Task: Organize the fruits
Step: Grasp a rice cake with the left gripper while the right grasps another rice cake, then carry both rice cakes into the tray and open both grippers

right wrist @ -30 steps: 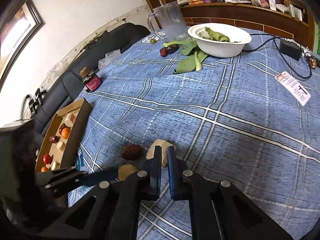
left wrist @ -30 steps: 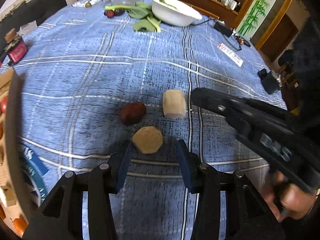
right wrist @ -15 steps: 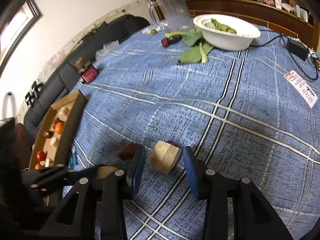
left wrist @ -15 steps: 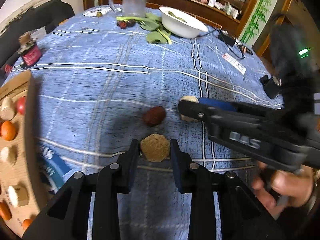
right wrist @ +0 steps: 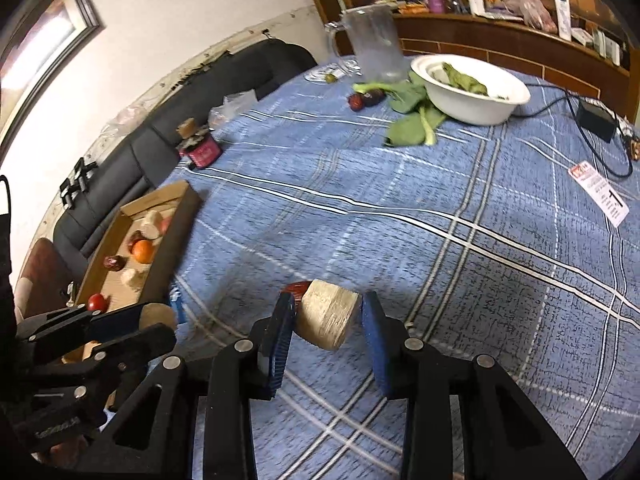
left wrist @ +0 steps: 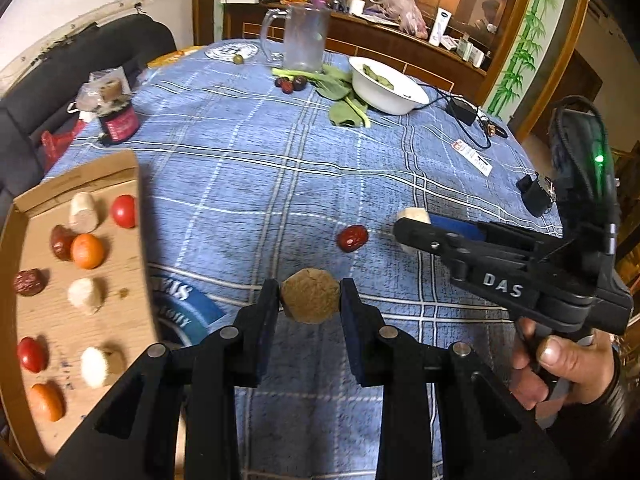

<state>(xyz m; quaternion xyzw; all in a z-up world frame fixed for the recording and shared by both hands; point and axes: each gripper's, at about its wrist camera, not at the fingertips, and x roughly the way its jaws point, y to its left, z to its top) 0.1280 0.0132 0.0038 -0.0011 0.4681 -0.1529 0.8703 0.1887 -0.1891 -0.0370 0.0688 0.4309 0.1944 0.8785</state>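
Note:
My left gripper (left wrist: 309, 300) is shut on a tan, flat-sided chunk (left wrist: 310, 301) and holds it above the blue checked tablecloth. My right gripper (right wrist: 329, 318) holds a pale cylindrical chunk (right wrist: 328, 319) between its pads, lifted and tilted; it also shows in the left wrist view (left wrist: 414, 216). A red jujube (left wrist: 352, 238) lies on the cloth between the two, mostly hidden behind the pale chunk in the right wrist view (right wrist: 295, 287). A cardboard tray (left wrist: 36, 196) at the left holds several red, orange and pale pieces.
At the far side stand a glass pitcher (left wrist: 304, 38), a white bowl (left wrist: 386, 88) with greens, loose leaves (left wrist: 344, 110), two dark fruits (left wrist: 292, 85) and a small jar (left wrist: 118, 124). A charger and cable (left wrist: 464, 110) and a paper tag (left wrist: 472, 158) lie at the right.
Both grippers have closed on their pieces and lifted them. The left rose and pulled back with the tan chunk, so the tray shows fully; the right raised the pale chunk off the cloth.

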